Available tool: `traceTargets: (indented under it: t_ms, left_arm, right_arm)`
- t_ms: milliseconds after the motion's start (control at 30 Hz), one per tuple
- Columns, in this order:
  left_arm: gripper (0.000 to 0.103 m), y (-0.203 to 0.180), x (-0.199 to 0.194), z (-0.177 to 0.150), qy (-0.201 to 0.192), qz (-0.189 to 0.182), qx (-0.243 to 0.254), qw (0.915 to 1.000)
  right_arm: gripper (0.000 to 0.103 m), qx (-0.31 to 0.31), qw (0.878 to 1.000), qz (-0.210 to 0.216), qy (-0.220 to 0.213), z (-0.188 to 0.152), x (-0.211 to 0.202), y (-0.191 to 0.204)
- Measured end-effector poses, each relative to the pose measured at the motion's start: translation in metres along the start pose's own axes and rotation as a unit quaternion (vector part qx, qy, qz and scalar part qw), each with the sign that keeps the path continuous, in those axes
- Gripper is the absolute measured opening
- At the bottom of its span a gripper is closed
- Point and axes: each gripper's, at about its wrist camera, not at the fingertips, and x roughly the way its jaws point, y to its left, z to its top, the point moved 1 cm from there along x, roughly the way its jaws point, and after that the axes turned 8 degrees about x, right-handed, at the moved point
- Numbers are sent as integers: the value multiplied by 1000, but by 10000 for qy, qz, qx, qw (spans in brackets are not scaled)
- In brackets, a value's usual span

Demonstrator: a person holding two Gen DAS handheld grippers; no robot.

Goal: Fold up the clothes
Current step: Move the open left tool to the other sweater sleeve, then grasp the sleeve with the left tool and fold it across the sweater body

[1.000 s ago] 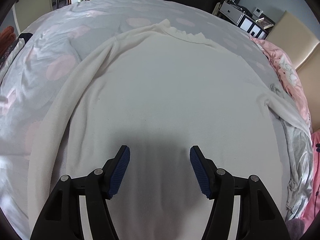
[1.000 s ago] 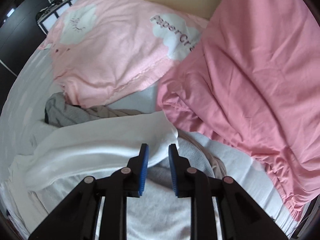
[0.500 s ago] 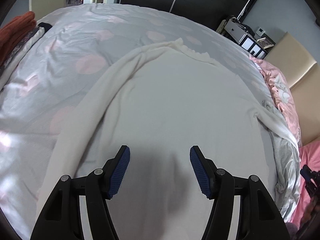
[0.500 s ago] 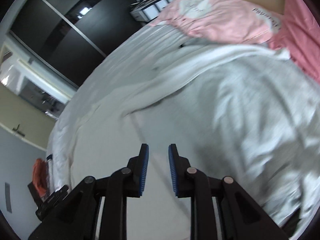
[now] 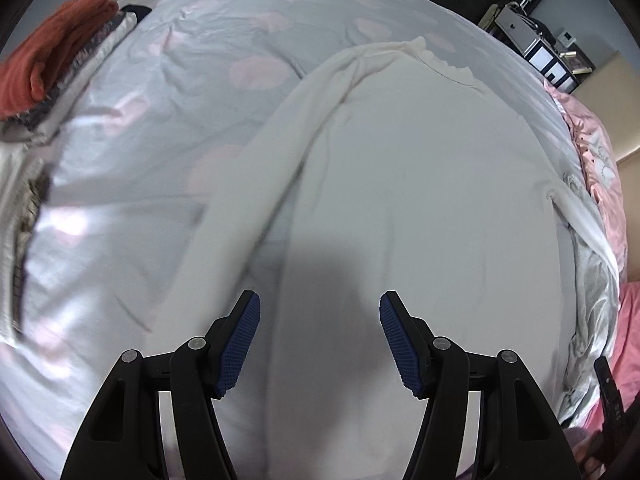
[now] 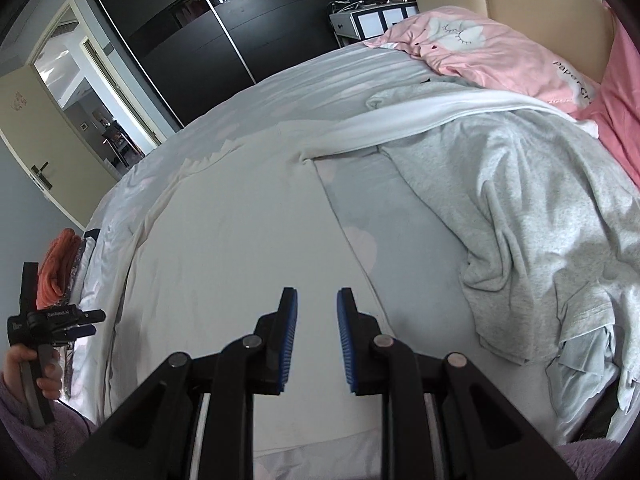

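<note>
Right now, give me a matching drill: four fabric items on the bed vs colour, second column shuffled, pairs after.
Items:
1. long-sleeve top
2. crumpled garment
3. pillow
4. folded knit on the stack

Colours:
A. pink
B. orange-red
C. cream white
D. heather grey

Pairs: 1-C, 2-D, 3-A, 4-B

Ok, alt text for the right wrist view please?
A cream long-sleeved top lies spread flat on a grey bed cover, the right tongs slightly open above its hem. A crumpled grey garment lies right.
</note>
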Motion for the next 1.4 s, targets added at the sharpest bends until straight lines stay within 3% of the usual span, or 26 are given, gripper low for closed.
traceTargets:
  t_ms: [100, 200, 433, 567, 667, 800, 933, 1033, 1133, 1267, 1300, 1400]
  left_arm:
    - [65, 20, -9, 4, 256, 601, 371, 9972]
    - [65, 41, -1, -3, 658, 740, 414, 9942]
    - [65, 54, 43, -26, 1246, 251, 55, 9919]
    - [65, 47, 55, -27, 1318, 177, 148, 9910]
    - [51, 45, 59, -29, 1313, 244, 170, 9909]
    - [21, 50, 53, -29, 1080, 306, 80, 9937]
    - [9, 59, 35, -22, 609, 332, -83, 9976]
    - [7, 66, 24, -17, 271, 517, -184, 9981]
    - [7, 71, 18, -16, 174, 640, -195, 9976]
    - [9, 57, 25, -17, 447, 434, 89, 9980]
    - [14, 53, 27, -18, 532, 366, 173, 9978]
    - [40, 39, 32, -22, 707, 218, 437, 9963]
  right_arm:
    - [20, 20, 10000, 20, 86, 0, 5, 0]
    - [20, 40, 9998, 40, 172, 0, 9, -1]
    - [20, 84, 9993, 75, 349, -1, 19, -1]
    - [20, 97, 9992, 57, 383, 0, 21, -2]
    - [20, 107, 9991, 44, 408, 0, 22, -2]
    - [20, 121, 9989, 26, 441, 0, 24, -2]
    - [20, 140, 9987, 9, 480, 0, 26, -3]
    - [20, 195, 9985, 0, 515, 1, 30, -5]
    - [20, 269, 9981, 5, 545, 1, 32, -8]
    - [20, 326, 9977, 7, 592, 2, 35, -10]
    - [20, 333, 9976, 5, 608, 2, 36, -11]
    - [20, 344, 9973, -3, 655, 2, 39, -11]
